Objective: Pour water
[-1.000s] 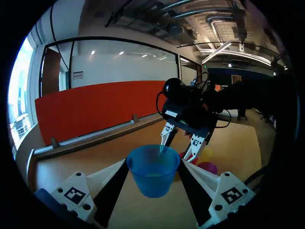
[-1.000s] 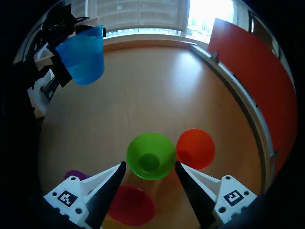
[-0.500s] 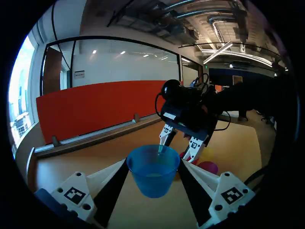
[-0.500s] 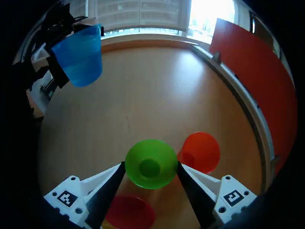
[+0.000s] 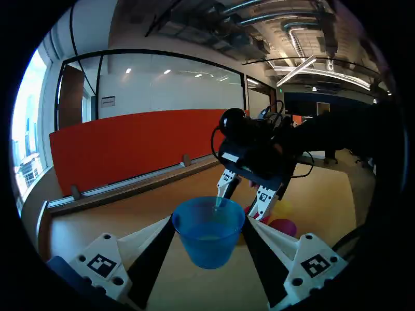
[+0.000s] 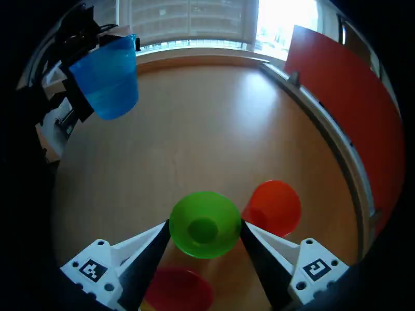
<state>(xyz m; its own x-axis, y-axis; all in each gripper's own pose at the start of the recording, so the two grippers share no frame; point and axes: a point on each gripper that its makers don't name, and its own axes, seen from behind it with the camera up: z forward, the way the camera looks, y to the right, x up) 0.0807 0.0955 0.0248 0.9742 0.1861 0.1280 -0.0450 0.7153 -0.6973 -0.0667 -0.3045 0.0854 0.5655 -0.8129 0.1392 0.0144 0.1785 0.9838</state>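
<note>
**Now the blue cup is up, the green cup down**

In the left gripper view, the left gripper (image 5: pixel 207 223) has its jaws pinching a blue cup (image 5: pixel 208 248) by the sides. The cup stands upright with its mouth up, and a little water seems to lie low inside it. Past its rim, ahead and a touch to the right, the right gripper (image 5: pixel 248 199) points down at the wooden surface (image 5: pixel 321 197).

In the right gripper view, the same blue cup (image 6: pixel 105 78) hangs at the upper left, clear of the surface (image 6: pixel 207 119) and well apart from everything else. At the middle, the right gripper (image 6: pixel 204 224) looks straight down into a green cup (image 6: pixel 204 230). Its jaws are spread, one on each side of the rim and close against it; I cannot tell that they squeeze it. An orange cup (image 6: pixel 275 207) sits just beside the green one on the right, and a red cup (image 6: pixel 179 291) lies near the bottom edge.

The pour turns on one gap. The blue cup sits high and off to the left of the green cup's open mouth. The left gripper would need to bring it across until the lip is above the green cup, then tip it from upright. The orange cup is close enough to catch a stray splash.
</note>
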